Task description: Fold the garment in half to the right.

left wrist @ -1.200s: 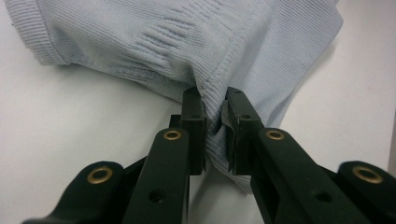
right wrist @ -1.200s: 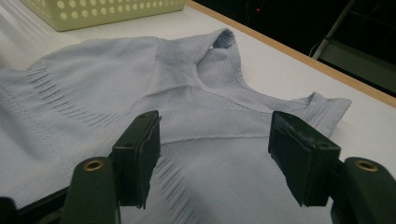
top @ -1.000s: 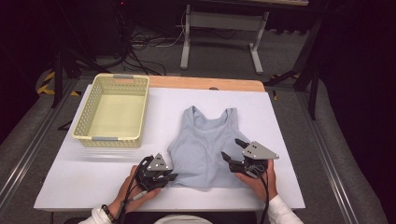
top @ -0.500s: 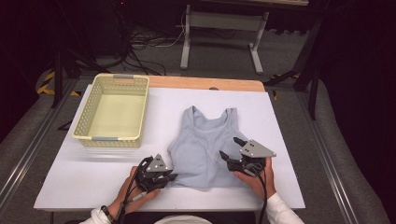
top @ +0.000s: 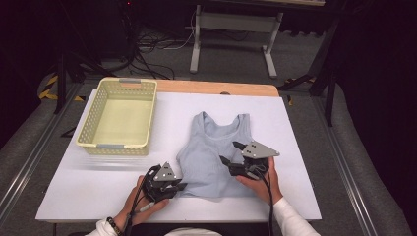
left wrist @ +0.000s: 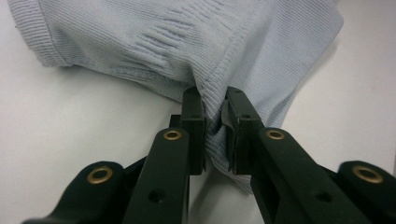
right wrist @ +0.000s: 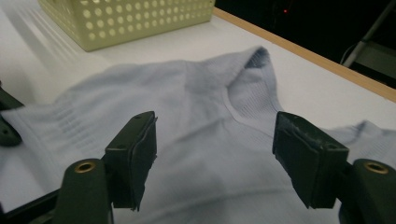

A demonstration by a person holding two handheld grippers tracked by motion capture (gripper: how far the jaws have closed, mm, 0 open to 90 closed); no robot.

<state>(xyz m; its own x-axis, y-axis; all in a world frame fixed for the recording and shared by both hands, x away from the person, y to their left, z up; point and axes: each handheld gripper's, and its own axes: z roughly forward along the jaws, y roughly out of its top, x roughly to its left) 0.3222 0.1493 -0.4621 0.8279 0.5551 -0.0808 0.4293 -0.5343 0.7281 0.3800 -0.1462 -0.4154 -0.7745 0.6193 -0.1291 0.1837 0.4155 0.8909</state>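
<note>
A light blue tank top (top: 212, 147) lies flat on the white table, neck toward the far side. My left gripper (top: 184, 187) sits at its lower left corner, shut on the ribbed hem (left wrist: 212, 84), which bunches between the pads. My right gripper (top: 229, 151) hovers over the top's right half, pointing left, with its jaws apart. They have just been closing a little and hold nothing. In the right gripper view the fabric (right wrist: 196, 116) lies beneath the open gripper (right wrist: 215, 140), with the neckline ahead.
A pale yellow perforated basket (top: 113, 146) stands at the far left of the table (top: 295, 128), also seen ahead in the right gripper view (right wrist: 126, 18). A wooden strip (top: 216, 87) edges the far side. White surface lies bare on both sides of the top.
My right gripper has moved left, from the top's right edge further over the fabric. The left gripper and the hem it holds have stayed put.
</note>
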